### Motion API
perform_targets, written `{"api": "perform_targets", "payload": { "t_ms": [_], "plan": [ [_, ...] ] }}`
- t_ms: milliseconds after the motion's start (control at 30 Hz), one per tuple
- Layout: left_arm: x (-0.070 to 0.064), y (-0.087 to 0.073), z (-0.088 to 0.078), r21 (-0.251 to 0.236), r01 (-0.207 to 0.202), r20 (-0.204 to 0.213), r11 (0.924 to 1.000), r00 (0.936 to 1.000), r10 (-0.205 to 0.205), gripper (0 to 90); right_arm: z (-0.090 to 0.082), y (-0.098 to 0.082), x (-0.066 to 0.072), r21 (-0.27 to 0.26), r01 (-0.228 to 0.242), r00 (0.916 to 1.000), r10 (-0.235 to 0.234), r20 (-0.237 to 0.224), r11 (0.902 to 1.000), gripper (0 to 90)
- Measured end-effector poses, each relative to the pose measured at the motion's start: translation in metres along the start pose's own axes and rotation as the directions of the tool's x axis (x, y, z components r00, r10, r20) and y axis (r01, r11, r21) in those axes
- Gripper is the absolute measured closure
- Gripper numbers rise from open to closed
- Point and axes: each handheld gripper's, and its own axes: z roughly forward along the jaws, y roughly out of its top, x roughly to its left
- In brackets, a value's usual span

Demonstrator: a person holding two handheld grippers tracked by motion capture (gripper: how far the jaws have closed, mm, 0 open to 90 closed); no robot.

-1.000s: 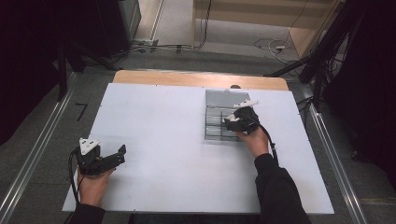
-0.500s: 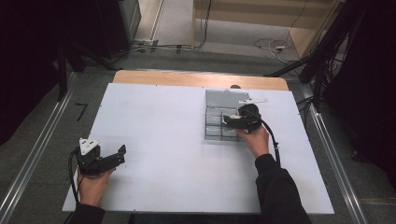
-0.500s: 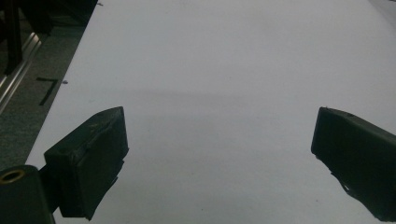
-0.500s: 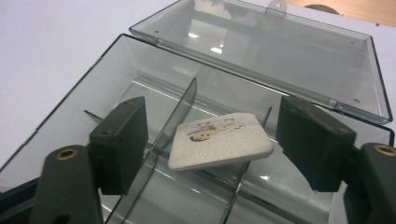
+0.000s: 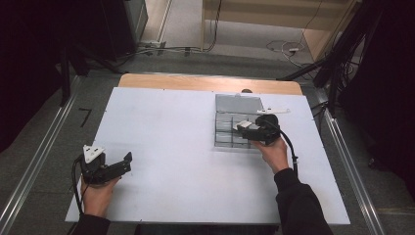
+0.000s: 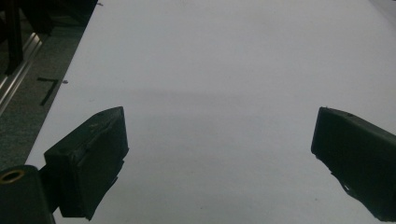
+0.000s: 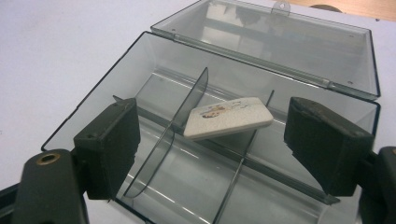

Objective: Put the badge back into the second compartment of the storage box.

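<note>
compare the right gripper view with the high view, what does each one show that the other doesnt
Right gripper view alone: a white eraser lying tilted across the dividers inside the box, apart from both black jaws, which have just been opening with nothing between them.

High view alone: the person's left gripper resting near the table's near left corner, both forearms, the wooden strip along the far edge, and the floor with cables beyond.

Both: the clear compartment box with its lid swung open, the white tabletop, and the right gripper over the box.
</note>
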Motion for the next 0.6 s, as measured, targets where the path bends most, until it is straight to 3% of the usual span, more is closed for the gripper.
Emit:
{"api": "perform_targets", "payload": {
  "t_ms": [600],
  "plan": [
    [0.0, 0.0, 0.0, 0.002, -0.001, 0.004, 1.0, 1.0, 0.001, 4.4, -0.012, -0.012, -0.008, -0.013, -0.002, 0.9999, 0.002, 0.015, 0.9999, 15.9]
  ]
}}
